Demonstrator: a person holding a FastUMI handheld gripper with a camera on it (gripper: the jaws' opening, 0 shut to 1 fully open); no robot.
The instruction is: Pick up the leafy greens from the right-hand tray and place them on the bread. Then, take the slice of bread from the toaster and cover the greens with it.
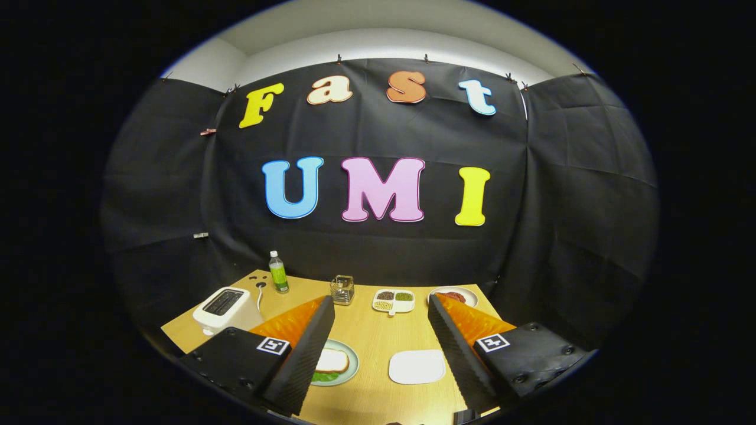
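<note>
Green leaf edges [323, 376] are seen under the bread slice [332, 359] on the round plate [353, 366], beside the left finger. The fingers [378, 354] are held wide apart and empty above the tabletop [378, 330]. The white tray [417, 366] lies bare between them; the toaster [222, 307] stands far left. Judged nearly finished, any withdrawal should be made without brushing the plate.

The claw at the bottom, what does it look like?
The claw has two long fingers with black ribbed inner pads and bright orange outer sides. Each finger sits on a black block with screws, and each block bears a small square black-and-white marker.
</note>
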